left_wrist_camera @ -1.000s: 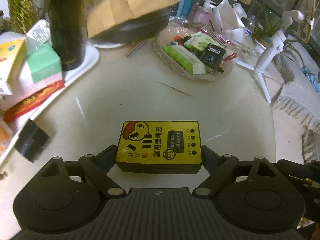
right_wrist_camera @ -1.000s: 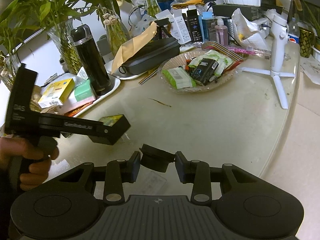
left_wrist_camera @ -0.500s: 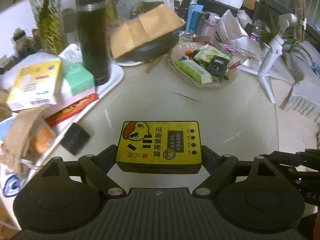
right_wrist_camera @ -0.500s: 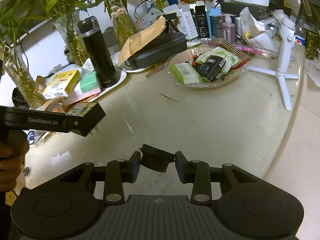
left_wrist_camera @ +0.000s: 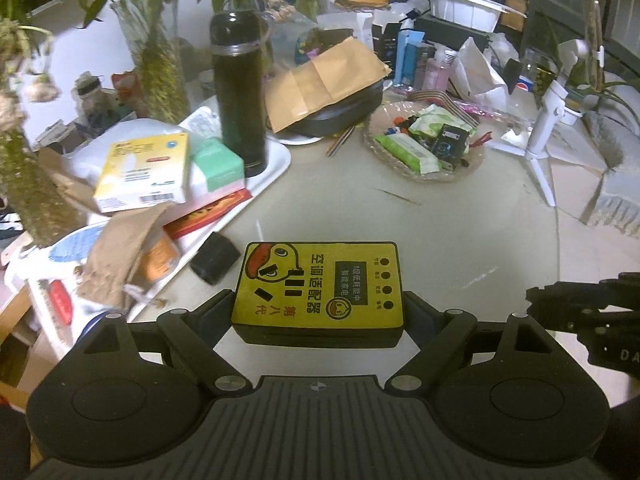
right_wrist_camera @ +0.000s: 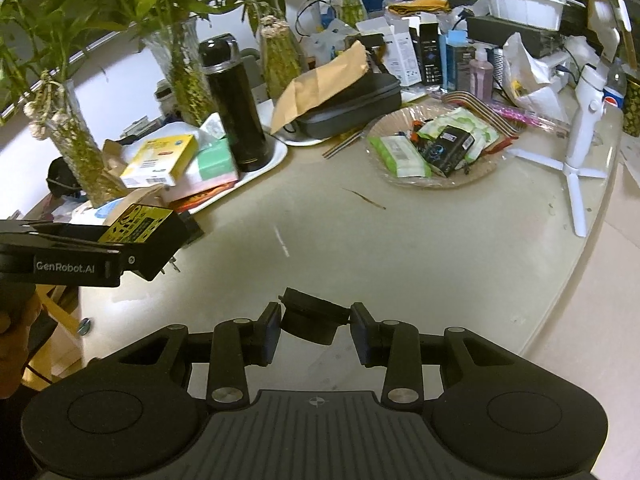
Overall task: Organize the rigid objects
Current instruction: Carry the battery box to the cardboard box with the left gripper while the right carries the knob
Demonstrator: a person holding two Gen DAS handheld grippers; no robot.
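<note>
"GenRobot.AI" stands on the left gripper (right_wrist_camera: 132, 236); "第八代" and "空调适配器" on the yellow-labelled box (left_wrist_camera: 318, 285) it holds.

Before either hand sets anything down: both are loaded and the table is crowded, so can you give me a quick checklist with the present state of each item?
1. Left gripper clamped on the yellow-labelled box, pads on both sides: ok.
2. Right gripper clamped on the small black part: ok.
3. Box level in the grip: ok; the part sits tilted: not ok.
4. Bare table ahead for a set-down: ok.
5. White tray has free room: not ok, stacked with boxes and a black flask.
6. Loose black block clear of the box's path: cannot tell.
</note>
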